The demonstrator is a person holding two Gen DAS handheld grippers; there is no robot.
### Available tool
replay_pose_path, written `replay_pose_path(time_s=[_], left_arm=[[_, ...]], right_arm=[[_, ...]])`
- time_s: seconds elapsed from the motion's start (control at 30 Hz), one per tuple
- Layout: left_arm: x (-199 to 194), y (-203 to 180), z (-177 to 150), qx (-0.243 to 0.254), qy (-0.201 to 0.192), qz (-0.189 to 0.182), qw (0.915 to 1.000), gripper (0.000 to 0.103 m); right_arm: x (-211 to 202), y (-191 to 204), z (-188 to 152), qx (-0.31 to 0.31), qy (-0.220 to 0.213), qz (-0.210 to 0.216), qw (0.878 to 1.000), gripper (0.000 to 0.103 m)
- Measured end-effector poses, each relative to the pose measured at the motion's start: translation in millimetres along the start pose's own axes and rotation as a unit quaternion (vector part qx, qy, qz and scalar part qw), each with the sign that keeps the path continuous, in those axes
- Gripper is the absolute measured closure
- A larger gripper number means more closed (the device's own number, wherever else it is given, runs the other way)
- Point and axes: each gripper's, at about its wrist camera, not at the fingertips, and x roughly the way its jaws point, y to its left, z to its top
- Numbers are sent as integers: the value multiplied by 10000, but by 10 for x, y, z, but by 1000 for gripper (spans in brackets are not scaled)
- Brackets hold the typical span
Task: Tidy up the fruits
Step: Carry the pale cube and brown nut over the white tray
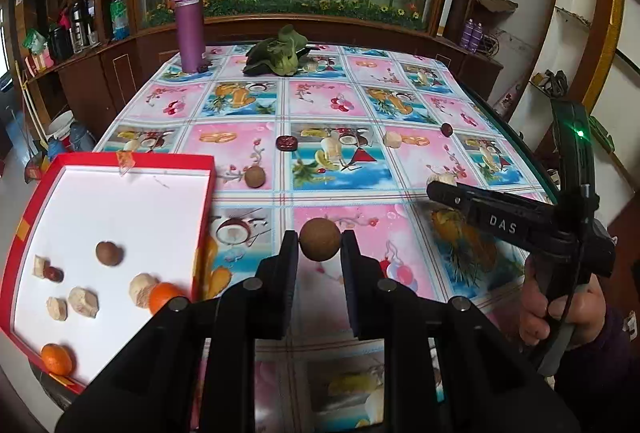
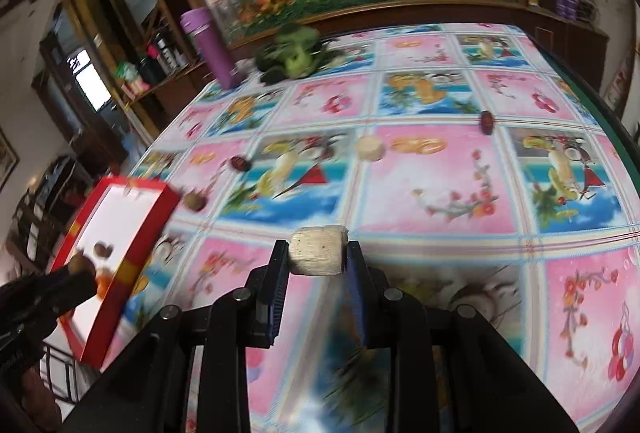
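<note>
A red box (image 1: 136,160) with a white floor sits at the table's left edge, holding two oranges (image 1: 163,296), pale chunks, a red date and a brown round fruit. My left gripper (image 1: 319,243) is shut on another brown round fruit (image 1: 320,241), above the cloth just right of the box. My right gripper (image 2: 317,253) is shut on a pale fruit chunk (image 2: 318,251), above the table's right side. Loose on the cloth lie a brown fruit (image 1: 255,177), two red dates (image 1: 287,143) (image 1: 447,129) and a pale chunk (image 1: 392,139).
A purple bottle (image 1: 188,25) and a bunch of green leaves (image 1: 280,53) stand at the far end of the table. A person's hand (image 1: 548,309) holds the right gripper's handle. The table's green edge (image 1: 500,129) runs along the right. Wooden cabinets surround the table.
</note>
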Motion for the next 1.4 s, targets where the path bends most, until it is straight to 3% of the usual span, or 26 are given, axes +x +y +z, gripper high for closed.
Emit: replay_pose_path(time_s=[0.37, 0.67, 0.9, 1.2, 1.4], left_arm=[[-221, 288, -367, -251, 29, -35, 9997, 80], [-303, 459, -378, -359, -183, 129, 9991, 80], [-380, 802, -349, -526, -359, 835, 9945, 80], [-487, 1364, -289, -836, -568, 1669, 9808, 80], [-463, 1610, -271, -955, -568, 1958, 9743, 80]], right_arm=[[61, 604, -185, -514, 147, 206, 9984, 76], [-41, 920, -245, -850, 60, 241, 9961, 76], [86, 1138, -186, -972, 205, 276, 9947, 76], [294, 1742, -71, -1514, 234, 552, 9867, 76], [546, 2089, -12, -1669, 375, 744, 9824, 76]])
